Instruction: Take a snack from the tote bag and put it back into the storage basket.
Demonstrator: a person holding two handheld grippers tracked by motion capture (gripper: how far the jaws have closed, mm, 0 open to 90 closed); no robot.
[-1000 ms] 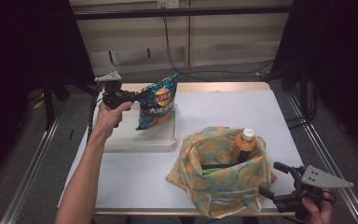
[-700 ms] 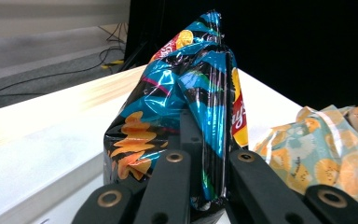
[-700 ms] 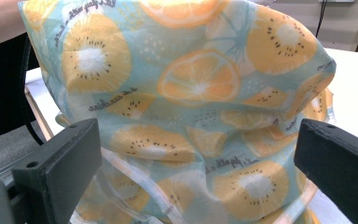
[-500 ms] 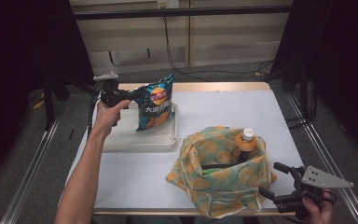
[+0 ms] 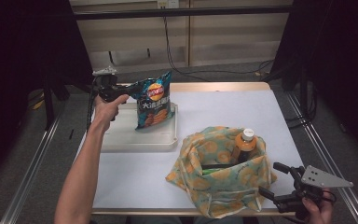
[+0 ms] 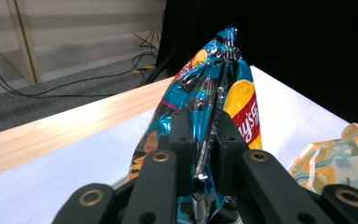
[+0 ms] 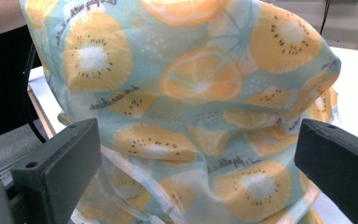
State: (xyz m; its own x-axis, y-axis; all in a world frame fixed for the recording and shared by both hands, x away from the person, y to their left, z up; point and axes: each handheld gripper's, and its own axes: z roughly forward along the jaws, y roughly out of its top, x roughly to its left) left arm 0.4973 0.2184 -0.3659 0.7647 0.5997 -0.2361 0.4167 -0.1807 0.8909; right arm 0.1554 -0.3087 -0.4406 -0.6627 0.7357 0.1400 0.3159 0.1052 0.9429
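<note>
My left gripper is shut on the top edge of a blue chip bag, which hangs upright above the white tray. In the left gripper view the bag is pinched between the two black jaws. A cloth bag with an orange-slice print stands open at the front right, with an orange-capped bottle upright inside. My right gripper is open beside the cloth bag's right side, near the table's front edge. The right gripper view has the printed cloth close between the spread jaws.
The white table has free surface behind and to the left of the cloth bag. A wooden strip edges the far side. Cables lie on the floor beyond. Metal rails run along both sides.
My left gripper has carried the chip bag a little to the left and back over the tray, and the bag now hangs more upright. The right gripper has stayed in place.
</note>
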